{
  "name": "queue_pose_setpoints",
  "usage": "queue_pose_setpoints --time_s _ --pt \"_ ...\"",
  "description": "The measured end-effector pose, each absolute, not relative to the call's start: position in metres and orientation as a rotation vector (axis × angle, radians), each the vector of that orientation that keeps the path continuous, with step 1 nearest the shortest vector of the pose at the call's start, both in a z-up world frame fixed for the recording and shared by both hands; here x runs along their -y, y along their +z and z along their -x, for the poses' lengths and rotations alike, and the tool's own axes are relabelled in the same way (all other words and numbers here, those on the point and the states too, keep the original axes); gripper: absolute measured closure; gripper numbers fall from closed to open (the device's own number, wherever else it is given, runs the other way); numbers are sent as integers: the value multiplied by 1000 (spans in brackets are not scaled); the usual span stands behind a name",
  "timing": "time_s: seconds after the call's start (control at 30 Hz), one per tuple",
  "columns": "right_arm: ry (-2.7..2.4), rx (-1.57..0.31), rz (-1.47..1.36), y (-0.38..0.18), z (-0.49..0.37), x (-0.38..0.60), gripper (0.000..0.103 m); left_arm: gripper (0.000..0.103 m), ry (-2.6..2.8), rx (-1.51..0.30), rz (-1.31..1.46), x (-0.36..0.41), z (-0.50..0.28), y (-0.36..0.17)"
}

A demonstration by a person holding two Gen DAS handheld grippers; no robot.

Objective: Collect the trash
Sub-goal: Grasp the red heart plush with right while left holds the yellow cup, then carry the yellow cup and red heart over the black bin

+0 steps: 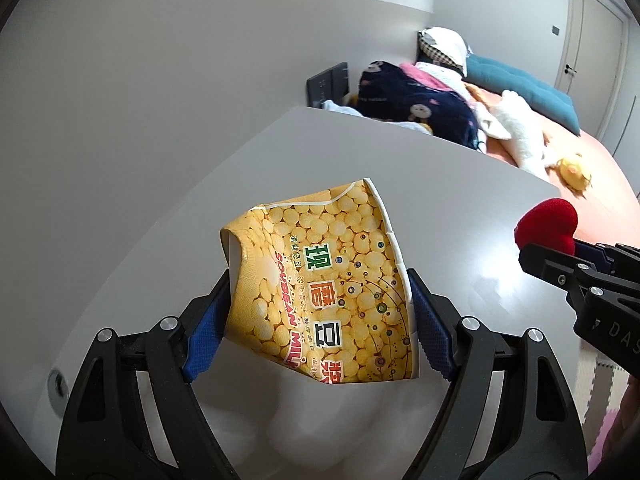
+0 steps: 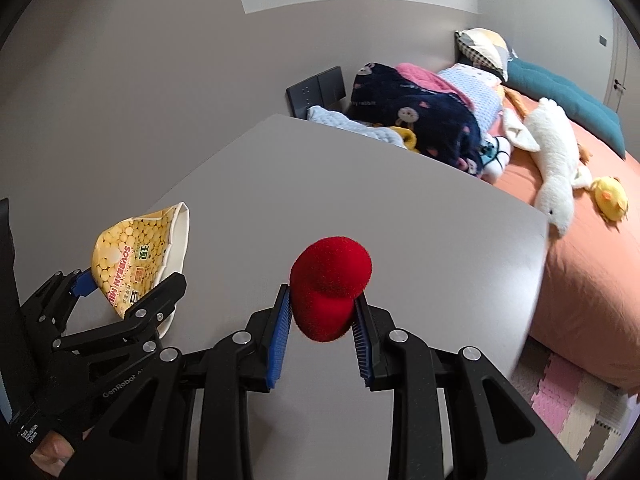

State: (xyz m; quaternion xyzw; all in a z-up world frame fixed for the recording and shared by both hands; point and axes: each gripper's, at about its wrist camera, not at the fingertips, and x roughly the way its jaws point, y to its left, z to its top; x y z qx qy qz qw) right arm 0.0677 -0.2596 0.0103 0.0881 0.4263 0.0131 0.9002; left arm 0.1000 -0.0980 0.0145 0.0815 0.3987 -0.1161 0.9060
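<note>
My left gripper is shut on a crushed yellow soybean-milk paper cup and holds it above the grey table. The cup also shows at the left of the right wrist view, clamped in the left gripper. My right gripper is shut on a fuzzy red heart-shaped object, held over the table. The red object shows at the right of the left wrist view, in the right gripper.
Beyond the table's far edge is a bed with an orange sheet, piled with a dark blanket, a white plush goose, a yellow plush and teal cushions. Foam floor mats lie at lower right.
</note>
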Motion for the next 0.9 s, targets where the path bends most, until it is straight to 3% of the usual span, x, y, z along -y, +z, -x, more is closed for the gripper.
queue_pose_setpoints --time_s 0.9 --pt "-71 -808 -293 20 101 351 72 24 -383 -786 -237 178 33 28"
